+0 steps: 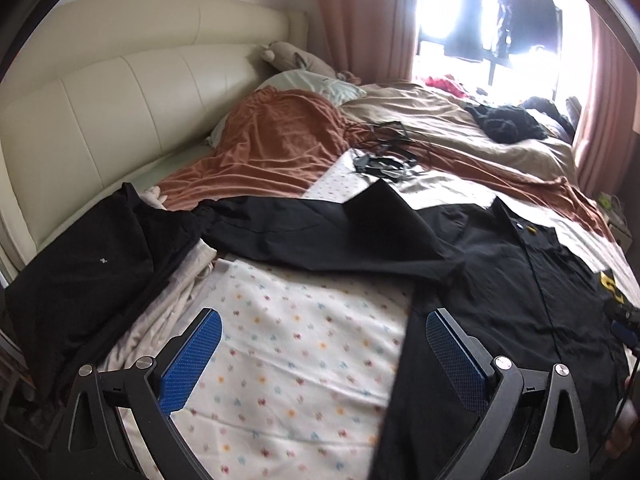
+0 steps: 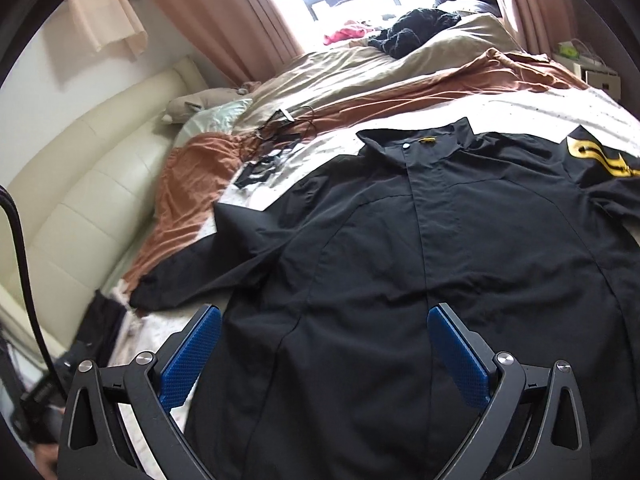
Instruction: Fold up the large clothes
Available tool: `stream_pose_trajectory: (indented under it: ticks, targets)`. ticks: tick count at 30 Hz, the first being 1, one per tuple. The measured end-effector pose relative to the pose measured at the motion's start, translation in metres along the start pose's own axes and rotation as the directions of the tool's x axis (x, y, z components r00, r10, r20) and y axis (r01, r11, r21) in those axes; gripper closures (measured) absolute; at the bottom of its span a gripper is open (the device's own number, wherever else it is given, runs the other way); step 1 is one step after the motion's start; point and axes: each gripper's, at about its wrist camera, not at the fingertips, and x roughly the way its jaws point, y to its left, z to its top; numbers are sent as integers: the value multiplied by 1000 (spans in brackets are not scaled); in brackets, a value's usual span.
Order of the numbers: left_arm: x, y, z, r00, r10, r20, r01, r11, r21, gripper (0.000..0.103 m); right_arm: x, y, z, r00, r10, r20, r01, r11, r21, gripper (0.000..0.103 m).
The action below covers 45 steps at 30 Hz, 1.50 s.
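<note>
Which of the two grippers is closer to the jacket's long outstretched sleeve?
Left. The left gripper hovers open just below the sleeve, beside the jacket. The right gripper hangs open over the jacket's lower front, with the sleeve off to its left.

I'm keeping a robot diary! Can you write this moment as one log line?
step: pre-fold | black jacket: flat, front up, on bed | left gripper: open, empty | right gripper: open, above hem
</note>
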Motion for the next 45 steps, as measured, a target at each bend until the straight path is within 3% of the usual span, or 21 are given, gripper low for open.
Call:
stream_pose_trajectory:
  ticks: [10, 12, 19, 22, 24, 29, 36, 38, 40, 42, 45]
  targets:
    - [76, 40, 50, 998, 34, -58, -39, 995, -94, 0, 68, 3, 25, 999, -3, -54, 7, 998, 65, 1]
    - [93, 45, 58, 996, 38, -75, -47, 991, -124, 1, 80, 2, 28, 998, 5, -64, 1, 996, 86, 8]
    - [154, 59, 63, 981, 18, -191, -56, 979, -194, 31, 123, 3, 34, 992, 31, -121, -16, 993, 117, 35]
    - [181, 67, 59, 970, 21, -242, -78, 970, -228, 42, 140, 5, 37, 988, 58, -144, -39, 991, 130, 52]
    - [195, 73, 56, 964, 15, -267, -85, 964, -253, 47, 154, 7, 39, 983, 80, -168, -57, 989, 133, 63]
    - [225, 84, 48, 947, 43, -319, -136, 951, -277, 53, 181, 12, 39, 968, 142, -208, -109, 980, 165, 79]
    - [259, 99, 41, 927, 52, -372, -179, 932, -314, 55, 207, 19, 38, 949, 218, -229, -168, 961, 218, 87]
    - [265, 102, 43, 927, 73, -367, -196, 930, -310, 64, 210, 20, 39, 944, 243, -224, -190, 953, 236, 88]
    - [269, 105, 47, 926, 104, -364, -222, 927, -301, 93, 212, 19, 41, 936, 278, -215, -218, 940, 264, 91]
    - [266, 110, 52, 934, 91, -346, -210, 922, -325, 100, 214, 17, 42, 928, 309, -206, -243, 925, 293, 92]
    - [250, 103, 69, 955, 95, -282, -184, 932, -312, 101, 220, 19, 40, 913, 348, -210, -271, 906, 324, 95]
